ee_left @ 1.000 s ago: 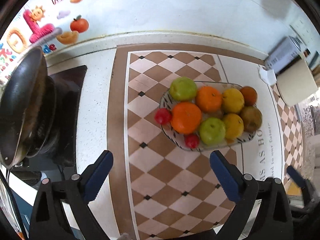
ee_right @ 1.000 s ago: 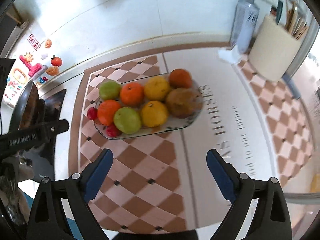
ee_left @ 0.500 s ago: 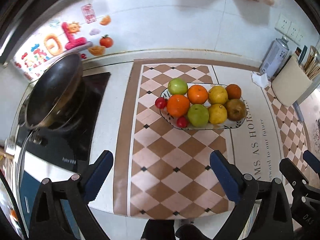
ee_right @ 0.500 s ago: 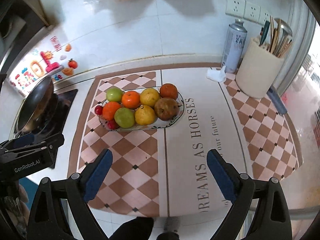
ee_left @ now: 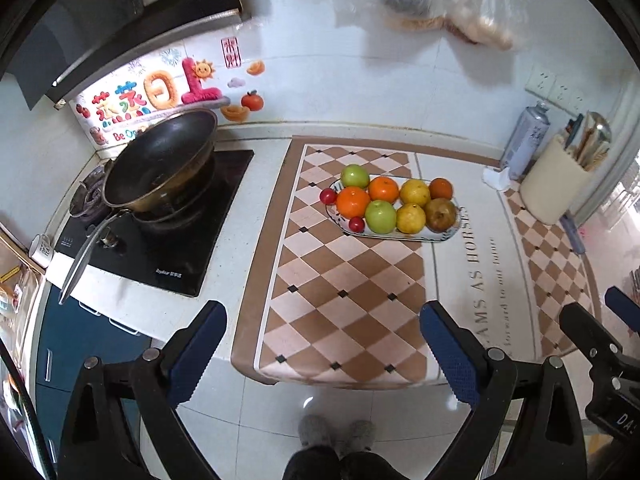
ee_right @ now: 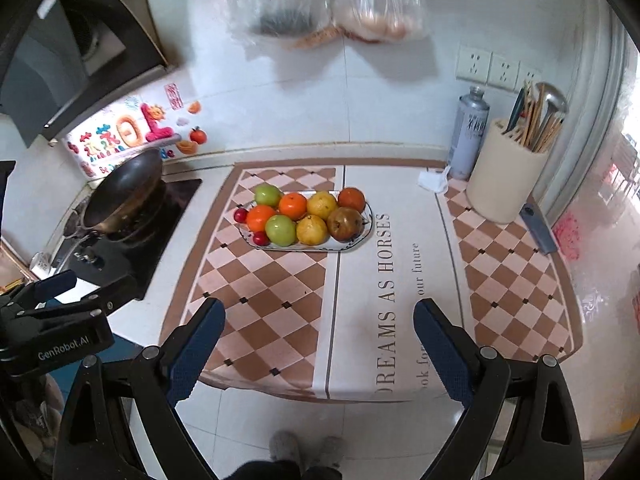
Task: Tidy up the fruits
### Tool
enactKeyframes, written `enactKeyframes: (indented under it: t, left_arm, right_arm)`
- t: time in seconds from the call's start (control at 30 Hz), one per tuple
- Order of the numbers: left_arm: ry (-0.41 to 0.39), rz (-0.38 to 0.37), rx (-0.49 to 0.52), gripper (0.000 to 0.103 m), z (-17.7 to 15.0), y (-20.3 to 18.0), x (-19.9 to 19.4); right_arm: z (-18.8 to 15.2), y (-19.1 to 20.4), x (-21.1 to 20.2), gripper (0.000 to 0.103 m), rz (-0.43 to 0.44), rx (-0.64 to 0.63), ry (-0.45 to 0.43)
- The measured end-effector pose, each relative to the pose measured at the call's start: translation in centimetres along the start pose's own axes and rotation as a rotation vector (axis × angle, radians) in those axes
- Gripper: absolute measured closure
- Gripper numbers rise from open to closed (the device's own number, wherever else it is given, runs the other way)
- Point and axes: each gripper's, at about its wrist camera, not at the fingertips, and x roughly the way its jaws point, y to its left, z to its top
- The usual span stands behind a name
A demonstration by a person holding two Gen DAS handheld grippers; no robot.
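Fruit tray [ee_right: 362,236] well ahead of both jaw pairs, up-centre in both wrist views, on checkered mat [ee_right: 280,292]. Holds green apples, oranges, yellow citrus, brown pear [ee_right: 345,218]; red cherry-size fruit [ee_left: 328,196] sits at tray's far-left rim, maybe off it, cannot tell. Left gripper [ee_left: 322,350] jaws wide apart, empty. Right gripper [ee_right: 320,346] same, empty. Both hang off counter edge, over floor. Judgement: layout looks done. If more needed, approach low, take small rim fruit first, gentle squeeze. Wok [ee_left: 160,160] far left of left jaws, keep clear.
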Motion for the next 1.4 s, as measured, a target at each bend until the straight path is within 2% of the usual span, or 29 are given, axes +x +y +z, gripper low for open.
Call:
enactKeyframes:
  t: [0.37, 0.67, 1.03, 1.2, 1.4]
  left_arm:
    - [-0.088, -0.051, 0.031, 0.004, -3.3, 1.1, -8.7]
    - [-0.123, -0.087, 0.052, 0.004, -4.6, 2.4, -12.6]
    - [-0.15, -0.1, 0.054, 0.004, -4.7, 3.8, -14.2]
    - [-0.141, -0.107, 0.047, 0.004, -4.4, 3.9, -13.5]
    - [-0.135, -0.081, 0.048, 0.004, -3.2, 3.4, -11.6]
  right_arm:
    - [-2.9, 1.7, -10.6, 0.006, -0.006, -0.003, -0.08]
    - [-4.1, 3.1, -15.2, 0.005, -0.029, 0.018, -0.118]
    - [-4.4, 4.8, -15.7, 0.005, -0.01, 0.033, -0.111]
    - [-3.8, 4.7, -15.0, 0.005, -0.009, 0.041, -0.115]
    - [-2.1, 3.9, -12.6, 0.005, -0.025, 0.061, -0.121]
